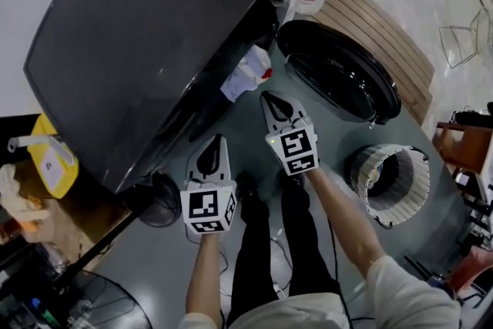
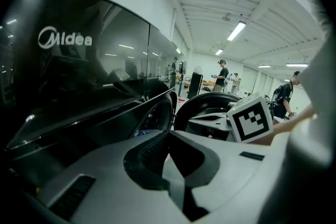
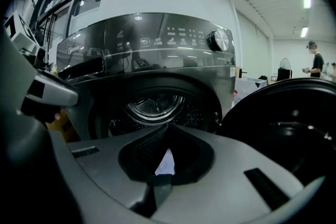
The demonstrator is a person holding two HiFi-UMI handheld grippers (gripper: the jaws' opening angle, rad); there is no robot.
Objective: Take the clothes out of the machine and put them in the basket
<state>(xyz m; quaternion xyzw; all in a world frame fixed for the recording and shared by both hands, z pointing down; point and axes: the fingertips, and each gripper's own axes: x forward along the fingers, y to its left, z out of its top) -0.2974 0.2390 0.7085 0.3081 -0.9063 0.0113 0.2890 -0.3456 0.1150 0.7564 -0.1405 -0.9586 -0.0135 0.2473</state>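
**A:** Both are clenched with nothing in them, left gripper (image 1: 213, 156) and right gripper (image 1: 278, 109), hovering near the washing machine (image 1: 139, 35). Best way to get the clothes?

**B:** I'd open the right one first, then pinch a thick fold of the white garment (image 1: 248, 73) hanging from the drum mouth. Pull slowly so it clears the open door (image 1: 339, 81), then swing over to the basket (image 1: 389, 182) on the floor.
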